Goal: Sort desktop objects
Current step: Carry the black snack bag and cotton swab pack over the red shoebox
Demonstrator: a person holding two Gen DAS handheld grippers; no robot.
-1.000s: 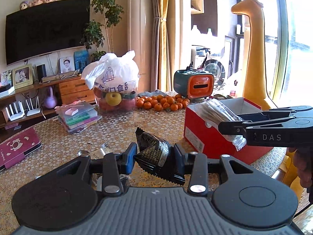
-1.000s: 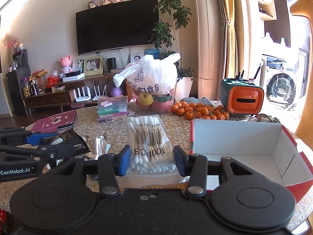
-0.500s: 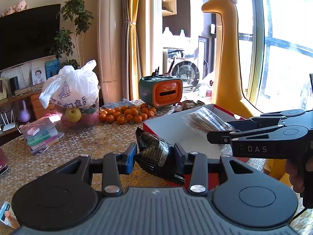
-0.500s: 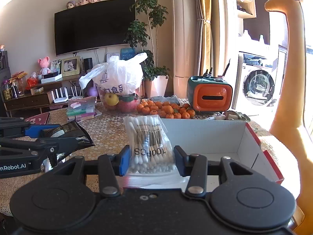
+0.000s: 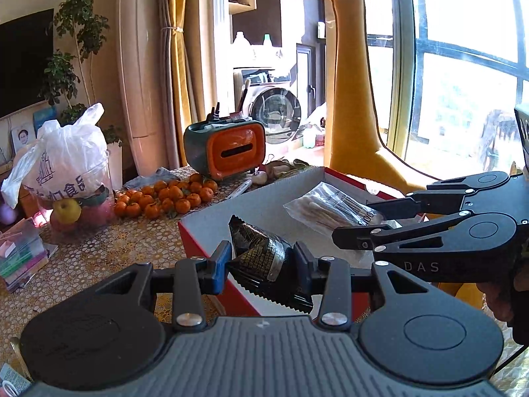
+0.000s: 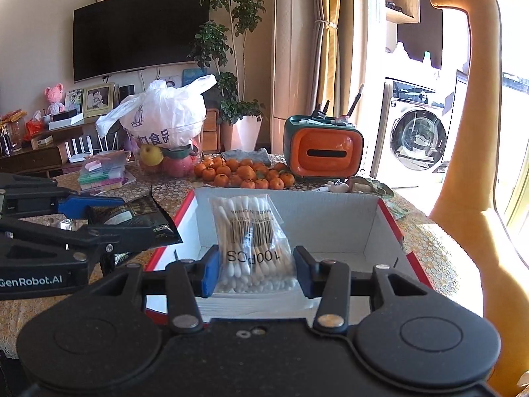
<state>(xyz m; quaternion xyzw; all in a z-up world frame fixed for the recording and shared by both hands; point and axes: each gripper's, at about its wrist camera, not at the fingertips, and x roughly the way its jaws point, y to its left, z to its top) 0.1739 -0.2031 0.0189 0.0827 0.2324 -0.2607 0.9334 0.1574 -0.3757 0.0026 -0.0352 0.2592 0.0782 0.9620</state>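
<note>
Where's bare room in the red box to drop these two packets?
The red box floor is bare beyond the cotton swab packet toward its back and right walls. Crowded behind it: tangerines and the orange holder.

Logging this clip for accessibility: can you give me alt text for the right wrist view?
The right gripper holds a clear bag of cotton swabs over an open red box with a white interior. At left, the left gripper holds a black foil packet near the box's rim; tangerines lie behind.

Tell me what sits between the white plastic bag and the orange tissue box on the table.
A pile of small oranges lies between the white plastic bag and the orange tissue box; the right wrist view shows it.
</note>
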